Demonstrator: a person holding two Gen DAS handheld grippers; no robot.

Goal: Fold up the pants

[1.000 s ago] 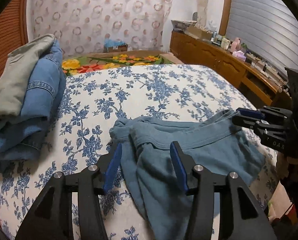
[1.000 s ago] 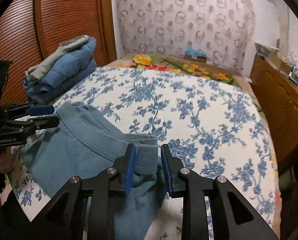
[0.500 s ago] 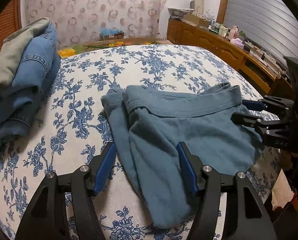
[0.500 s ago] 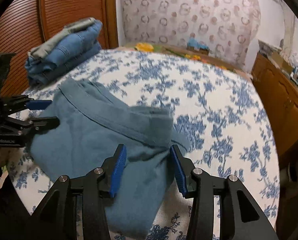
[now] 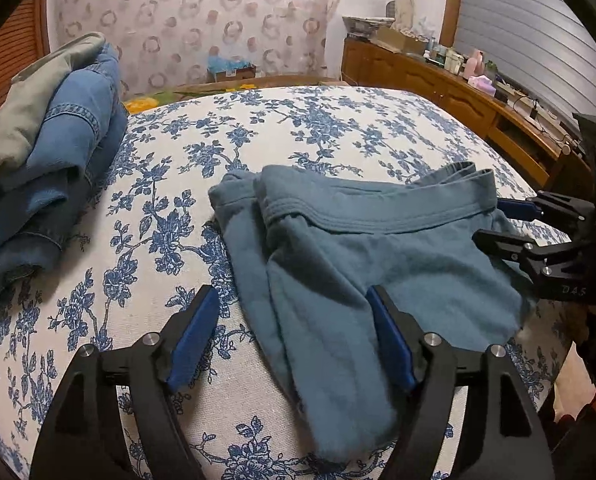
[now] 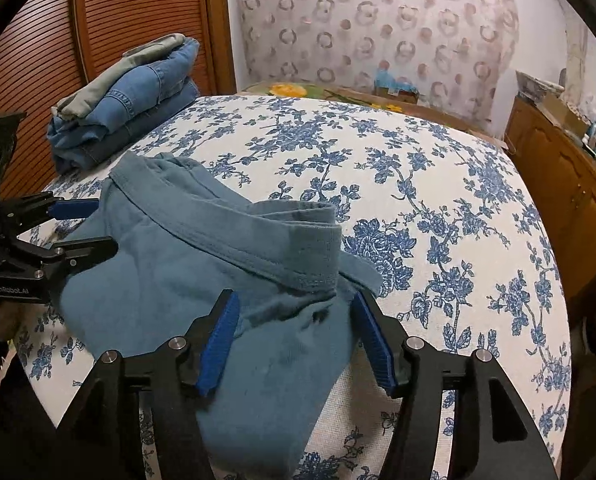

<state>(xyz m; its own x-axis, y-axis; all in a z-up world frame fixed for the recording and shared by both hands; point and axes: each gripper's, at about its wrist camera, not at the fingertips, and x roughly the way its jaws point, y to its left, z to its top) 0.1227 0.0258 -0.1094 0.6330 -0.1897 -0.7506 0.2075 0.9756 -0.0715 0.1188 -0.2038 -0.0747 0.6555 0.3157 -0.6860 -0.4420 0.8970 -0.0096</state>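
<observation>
Teal-blue pants (image 5: 377, 248) lie folded over on the flowered bedsheet (image 5: 298, 128), waistband toward the far side. My left gripper (image 5: 290, 296) hovers over the pants' near left part. Its jaws are opening, and the cloth lies loose between the pads without being pressed. My right gripper (image 6: 294, 298) stands over the waistband's right end of the pants (image 6: 170, 280). Its jaws are also opening, with fabric below and between them but not pinched. Each gripper shows in the other's view: the right gripper (image 5: 489, 220) at the pants' right edge, the left gripper (image 6: 104, 226) at their left edge.
A stack of folded jeans (image 5: 58, 140) with a grey-green garment on top sits at the bed's left side by a slatted wooden door (image 6: 38, 60). A wooden cabinet (image 5: 437, 80) with clutter runs along the right wall. A patterned curtain hangs behind.
Both grippers' jaws have widened and let the pants go. The cloth has settled flat on the bed. Both views have tipped slightly lower toward the sheet.
</observation>
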